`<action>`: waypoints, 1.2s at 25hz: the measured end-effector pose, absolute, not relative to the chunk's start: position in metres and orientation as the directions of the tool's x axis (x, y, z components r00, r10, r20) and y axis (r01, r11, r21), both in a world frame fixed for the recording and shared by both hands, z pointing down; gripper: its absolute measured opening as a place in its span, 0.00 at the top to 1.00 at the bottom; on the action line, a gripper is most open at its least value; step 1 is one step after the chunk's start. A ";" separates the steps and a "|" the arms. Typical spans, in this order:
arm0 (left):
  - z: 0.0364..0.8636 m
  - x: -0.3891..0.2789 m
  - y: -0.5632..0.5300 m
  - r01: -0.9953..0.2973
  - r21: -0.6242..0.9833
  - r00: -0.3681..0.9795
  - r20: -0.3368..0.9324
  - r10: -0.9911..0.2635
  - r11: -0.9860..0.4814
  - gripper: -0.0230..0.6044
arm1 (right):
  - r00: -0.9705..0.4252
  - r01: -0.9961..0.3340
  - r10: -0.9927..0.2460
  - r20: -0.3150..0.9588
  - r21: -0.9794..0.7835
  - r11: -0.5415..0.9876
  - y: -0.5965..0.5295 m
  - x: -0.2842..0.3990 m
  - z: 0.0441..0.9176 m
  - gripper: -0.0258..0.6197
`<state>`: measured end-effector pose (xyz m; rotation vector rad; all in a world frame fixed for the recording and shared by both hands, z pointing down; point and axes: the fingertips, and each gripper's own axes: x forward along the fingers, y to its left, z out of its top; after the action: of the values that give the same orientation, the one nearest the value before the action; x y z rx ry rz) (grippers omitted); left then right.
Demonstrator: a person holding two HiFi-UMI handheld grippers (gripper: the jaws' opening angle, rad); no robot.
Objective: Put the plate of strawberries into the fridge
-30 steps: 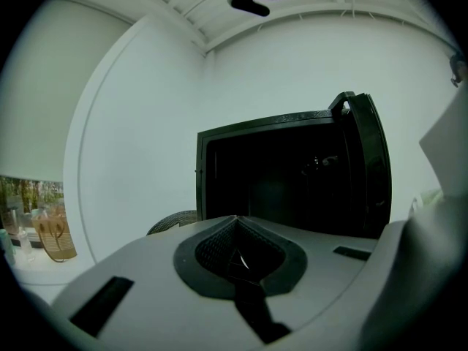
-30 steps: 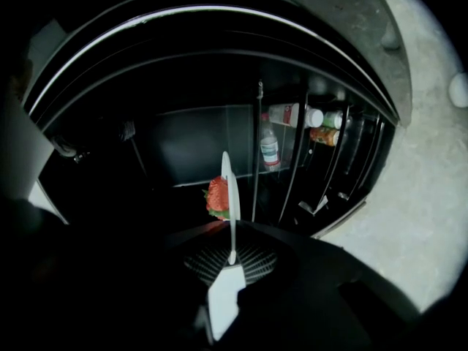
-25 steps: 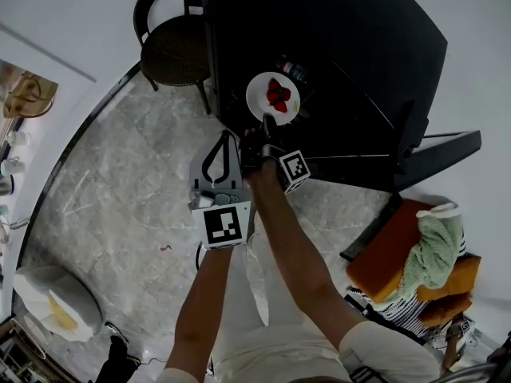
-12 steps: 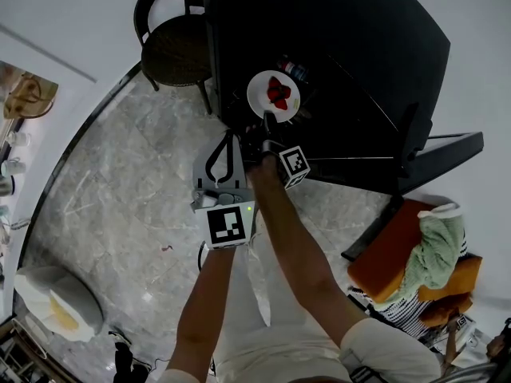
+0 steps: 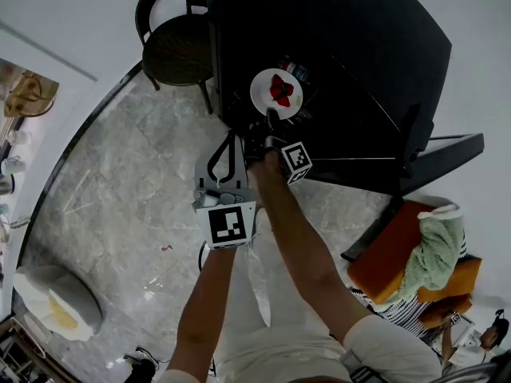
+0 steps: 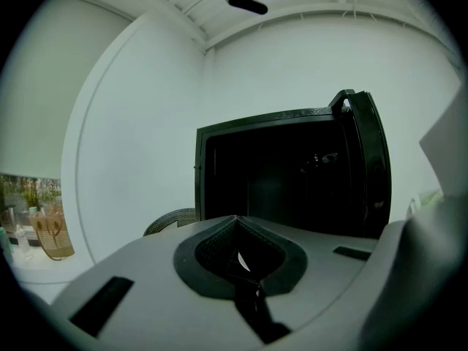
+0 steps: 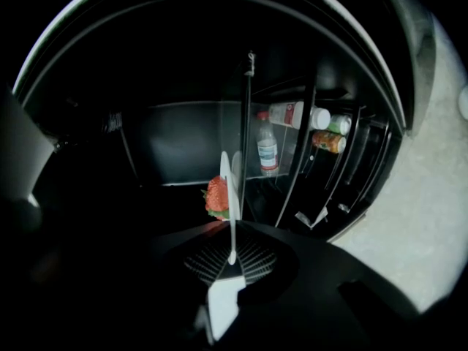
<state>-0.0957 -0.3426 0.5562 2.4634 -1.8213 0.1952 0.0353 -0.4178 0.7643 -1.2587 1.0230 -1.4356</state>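
Note:
A white plate (image 5: 276, 102) with red strawberries (image 5: 280, 90) hangs at the mouth of the open black fridge (image 5: 343, 38). My right gripper (image 5: 270, 123) is shut on the plate's near rim. In the right gripper view the plate (image 7: 232, 189) is seen edge-on between the jaws of the right gripper (image 7: 231, 256), with a strawberry (image 7: 216, 196) to its left and the dark fridge interior behind. My left gripper (image 5: 231, 136) hangs beside it on the left, shut and empty. In the left gripper view the left gripper (image 6: 238, 260) faces the fridge (image 6: 292, 174).
The fridge door (image 5: 437, 148) stands open at the right; its shelves hold a water bottle (image 7: 268, 149) and cans (image 7: 326, 141). A dark wicker chair (image 5: 176, 50) stands left of the fridge. An orange cushion with a green cloth (image 5: 423, 254) lies at the right.
The right gripper and the plate have edged slightly farther toward the fridge. The left gripper has stayed where it was.

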 end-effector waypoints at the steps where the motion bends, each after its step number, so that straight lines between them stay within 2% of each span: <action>1: 0.557 -0.096 -0.342 -0.956 -0.014 0.288 0.146 -0.946 -0.293 0.96 | -0.036 0.115 -0.976 0.215 -0.969 -0.217 -0.418 0.034 0.765 0.93; 27: 0.557 -0.089 -0.347 -0.950 -0.028 0.305 0.156 -0.940 -0.313 0.96 | -0.035 0.097 -0.974 0.222 -0.970 -0.225 -0.432 0.036 0.768 0.93; 30: 0.557 -0.089 -0.348 -0.951 -0.024 0.302 0.154 -0.941 -0.309 0.96 | -0.039 0.110 -0.981 0.191 -0.975 -0.194 -0.436 0.036 0.766 0.93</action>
<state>-0.0895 -0.3478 0.5565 2.4764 -1.8021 0.2133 0.0360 -0.4357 0.7657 -1.2497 1.0470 -1.4235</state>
